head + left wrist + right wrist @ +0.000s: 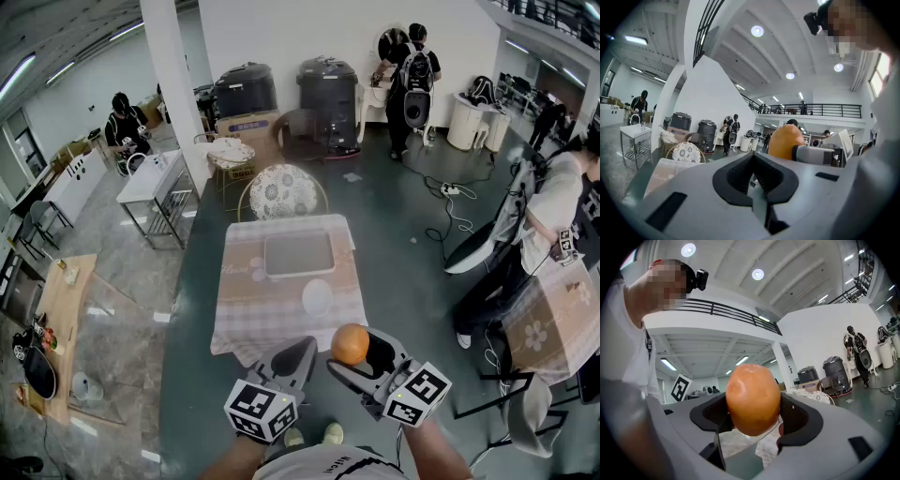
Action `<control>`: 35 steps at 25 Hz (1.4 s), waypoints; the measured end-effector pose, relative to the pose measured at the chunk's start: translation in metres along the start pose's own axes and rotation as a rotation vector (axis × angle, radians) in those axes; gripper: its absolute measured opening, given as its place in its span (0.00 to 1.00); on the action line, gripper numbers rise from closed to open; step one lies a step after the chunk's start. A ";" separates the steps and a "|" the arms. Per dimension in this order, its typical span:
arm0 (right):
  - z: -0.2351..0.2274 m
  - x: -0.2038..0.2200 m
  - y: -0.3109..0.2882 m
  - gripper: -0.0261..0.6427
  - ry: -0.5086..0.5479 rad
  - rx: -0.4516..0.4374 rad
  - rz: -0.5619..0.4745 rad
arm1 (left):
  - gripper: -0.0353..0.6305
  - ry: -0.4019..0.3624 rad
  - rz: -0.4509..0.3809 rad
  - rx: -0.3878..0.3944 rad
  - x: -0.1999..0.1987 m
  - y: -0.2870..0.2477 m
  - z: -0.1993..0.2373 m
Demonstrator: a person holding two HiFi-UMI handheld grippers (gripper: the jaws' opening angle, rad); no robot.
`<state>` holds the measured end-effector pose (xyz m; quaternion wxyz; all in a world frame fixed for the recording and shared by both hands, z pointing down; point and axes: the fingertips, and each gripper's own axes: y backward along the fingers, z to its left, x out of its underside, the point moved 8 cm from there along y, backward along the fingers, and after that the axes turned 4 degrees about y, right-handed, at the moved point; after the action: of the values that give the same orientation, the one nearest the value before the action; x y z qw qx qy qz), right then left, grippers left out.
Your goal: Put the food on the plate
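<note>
Between the jaws of the right gripper [364,360] sat the orange [753,399]. It was clamped across its middle, and its top stood proud of the black pads. The jaws were spread wide around the fruit, and both sides pressed on its skin. Just to the left of them, the left gripper [754,176] was clenched on nothing, its jaws closed together and its tips near the fruit but not touching it.

The orange looked firm and fairly light, with a smooth, slightly waxy peel. Being round, it would probably roll or squirt out if it were pinched off-centre. A grip across its widest part, as it was held, seemed the safest, and the peel would likely take moderate pressure without bruising.

Ahead of and below the fingertips stood a small table [242,323] under a pale checked cloth [253,309]. A white oval plate [317,296] lay on the near half, well short of the fingers' reach from that height. A grey rectangular tray [299,254] lay beyond the plate. The cloth looked soft, so a released orange might settle rather than skid.

Farther off was a chair [281,192] with a floral back, then a dark floor [394,234]. Around it lay a large open hall with black bins and several people at other tables.
</note>
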<state>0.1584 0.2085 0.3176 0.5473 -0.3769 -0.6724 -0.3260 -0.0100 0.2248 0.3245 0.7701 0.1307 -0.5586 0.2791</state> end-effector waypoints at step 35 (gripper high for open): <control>-0.054 0.032 -0.006 0.54 -0.108 0.026 0.041 | 0.06 -0.029 0.016 -0.111 0.020 -0.034 0.023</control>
<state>0.1760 0.1639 0.3594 0.5217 -0.4005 -0.6972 -0.2850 -0.0040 0.1912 0.3547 0.7658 0.0872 -0.5851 0.2522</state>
